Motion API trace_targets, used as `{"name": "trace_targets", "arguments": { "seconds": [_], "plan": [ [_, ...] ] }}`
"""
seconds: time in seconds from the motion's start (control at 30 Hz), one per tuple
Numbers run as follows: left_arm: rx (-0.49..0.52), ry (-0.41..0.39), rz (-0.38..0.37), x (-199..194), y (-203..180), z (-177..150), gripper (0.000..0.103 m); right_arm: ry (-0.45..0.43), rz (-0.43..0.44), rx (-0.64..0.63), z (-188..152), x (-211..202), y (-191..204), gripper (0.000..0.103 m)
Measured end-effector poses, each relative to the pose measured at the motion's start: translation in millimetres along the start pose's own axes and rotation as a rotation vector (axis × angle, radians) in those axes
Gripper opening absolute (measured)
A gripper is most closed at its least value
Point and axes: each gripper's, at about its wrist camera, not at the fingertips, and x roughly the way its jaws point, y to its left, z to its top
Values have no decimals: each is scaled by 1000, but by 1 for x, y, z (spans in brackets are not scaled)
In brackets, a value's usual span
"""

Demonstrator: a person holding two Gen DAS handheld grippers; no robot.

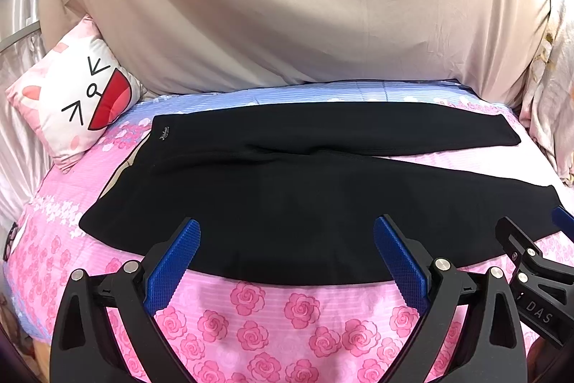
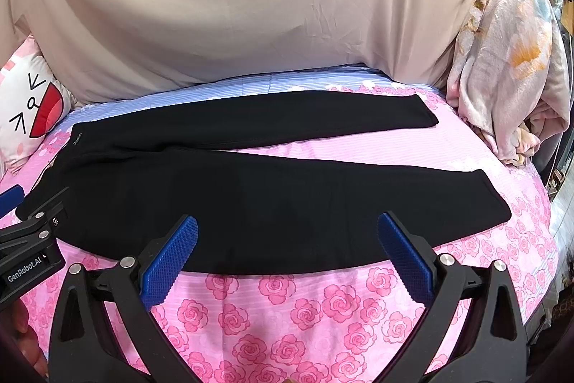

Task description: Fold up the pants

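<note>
Both grippers sit spread wide with nothing between their fingers — my left gripper (image 1: 287, 232) and my right gripper (image 2: 287, 232) hover side by side at the near edge of the pants (image 1: 287, 196), blue pads pointed across the fabric. I hold them this way because the black pants are laid flat across the pink rose bedsheet (image 1: 272, 314), waistband toward the left by the cat-face pillow (image 1: 75, 96), the two legs running off to the right and splayed slightly apart, a strip of sheet showing between them. The near leg lies closest to me, so wide jaws make sense, I judge: each needs room to slip over a fabric edge before pinching. My left covers the hip end, my right the stretch toward the cuff, so that the near leg could be lifted evenly and carried over onto the far one. No fold has been made yet, as far as the flat cloth suggests. Behind the pants a beige draped cloth (image 2: 251, 6) rises — it leaves the far leg unobstructed — and a bundled floral blanket (image 2: 509, 60) stands near the far cuff, apart from it.
</note>
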Motion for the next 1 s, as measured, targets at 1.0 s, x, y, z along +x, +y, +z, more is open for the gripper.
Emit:
{"name": "trace_targets", "arguments": {
  "seconds": [1.0],
  "plan": [
    [16,7,-2,7,-1,3,95,10,7,-6,3,6,0,98]
  ]
}}
